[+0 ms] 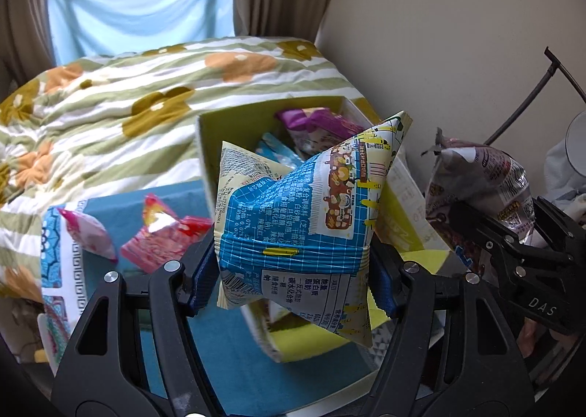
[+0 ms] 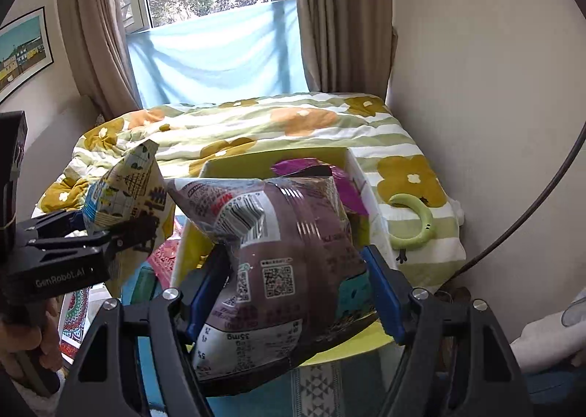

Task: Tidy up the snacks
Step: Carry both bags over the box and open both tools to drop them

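My left gripper (image 1: 293, 270) is shut on a blue and yellow snack bag (image 1: 293, 219), held up in front of the yellow-green box (image 1: 208, 146). The box holds a purple packet (image 1: 311, 122) and other snacks. My right gripper (image 2: 293, 292) is shut on a brown snack bag (image 2: 278, 263), held above the box's near edge (image 2: 183, 244). The right gripper with its brown bag (image 1: 487, 179) shows at the right of the left wrist view. The left gripper with its blue bag (image 2: 124, 193) shows at the left of the right wrist view.
Two pink and red snack packets (image 1: 161, 237) lie on a blue patterned cloth (image 1: 219, 362) left of the box. A floral quilt (image 1: 110, 113) covers the bed behind. A green curved item (image 2: 417, 222) lies on the quilt right of the box. A wall stands to the right.
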`<action>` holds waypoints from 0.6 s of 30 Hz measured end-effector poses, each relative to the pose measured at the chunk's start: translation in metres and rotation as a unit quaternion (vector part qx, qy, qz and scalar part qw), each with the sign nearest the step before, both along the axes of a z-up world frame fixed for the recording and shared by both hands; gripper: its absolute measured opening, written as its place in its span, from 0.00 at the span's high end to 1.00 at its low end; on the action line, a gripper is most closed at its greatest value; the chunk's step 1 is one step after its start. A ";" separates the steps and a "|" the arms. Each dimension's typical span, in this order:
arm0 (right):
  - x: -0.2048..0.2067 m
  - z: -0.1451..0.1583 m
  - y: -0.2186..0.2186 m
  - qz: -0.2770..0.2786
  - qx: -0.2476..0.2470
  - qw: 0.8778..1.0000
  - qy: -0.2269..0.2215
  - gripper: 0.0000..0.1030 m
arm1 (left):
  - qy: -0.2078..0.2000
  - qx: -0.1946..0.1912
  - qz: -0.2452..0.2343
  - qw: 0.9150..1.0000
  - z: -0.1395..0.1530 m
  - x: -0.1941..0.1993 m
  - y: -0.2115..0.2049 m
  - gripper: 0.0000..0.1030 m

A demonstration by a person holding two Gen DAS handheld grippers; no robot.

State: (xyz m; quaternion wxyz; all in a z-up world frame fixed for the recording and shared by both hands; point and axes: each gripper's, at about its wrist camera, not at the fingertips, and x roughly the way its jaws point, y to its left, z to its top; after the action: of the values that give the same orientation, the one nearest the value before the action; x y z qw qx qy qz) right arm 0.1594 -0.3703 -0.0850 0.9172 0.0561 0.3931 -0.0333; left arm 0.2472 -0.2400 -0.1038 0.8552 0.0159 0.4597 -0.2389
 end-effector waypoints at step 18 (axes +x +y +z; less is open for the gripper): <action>0.017 -0.023 -0.078 0.023 0.044 0.998 0.025 0.33 | 0.056 0.041 0.033 0.997 -0.037 -0.009 -0.039 0.04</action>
State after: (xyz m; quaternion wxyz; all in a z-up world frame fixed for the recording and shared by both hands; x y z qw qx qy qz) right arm 0.1761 -0.4488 -0.1082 0.9041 0.0859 0.4186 0.0038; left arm 0.2379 -0.2793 -0.1412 0.8340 0.0223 0.5167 -0.1924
